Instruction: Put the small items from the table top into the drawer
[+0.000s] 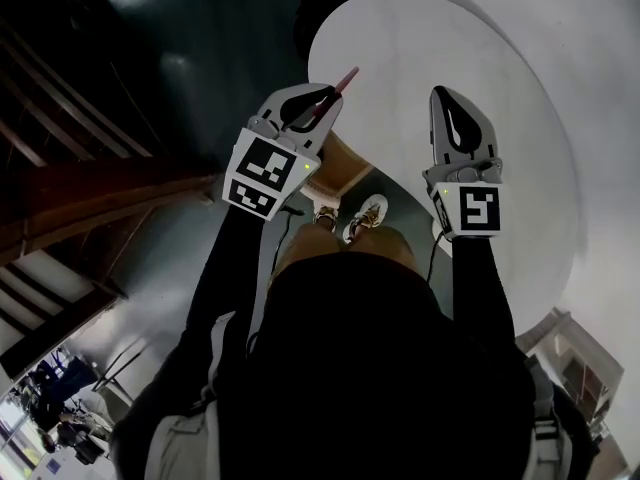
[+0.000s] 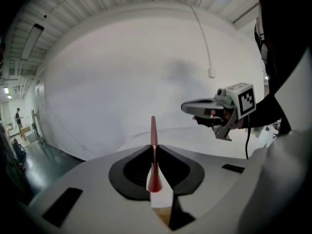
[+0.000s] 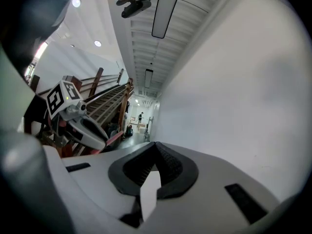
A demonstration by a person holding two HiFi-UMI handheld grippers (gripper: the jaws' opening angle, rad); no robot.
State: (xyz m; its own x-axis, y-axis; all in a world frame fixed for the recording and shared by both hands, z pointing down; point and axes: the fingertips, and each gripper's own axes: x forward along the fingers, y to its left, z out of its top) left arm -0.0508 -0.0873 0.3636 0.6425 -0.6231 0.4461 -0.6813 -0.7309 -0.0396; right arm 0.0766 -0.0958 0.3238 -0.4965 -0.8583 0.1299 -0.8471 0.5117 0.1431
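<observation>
The left hand-held gripper [image 1: 322, 96] is nearly closed, its jaws clamped on a slim reddish-brown stick [image 2: 153, 133] that runs along the line between the pads and pokes out past the tips. In the head view the stick is held up in the air over the near edge of the round white desk [image 1: 440, 38]. The right hand-held gripper [image 3: 156, 145] has its jaws together with nothing between them, and is held over the desk, apart from the left one.

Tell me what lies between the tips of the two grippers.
Nothing. The head view shows only bare white table top between the left gripper, shut on a thin red stick, and the empty right gripper.
</observation>
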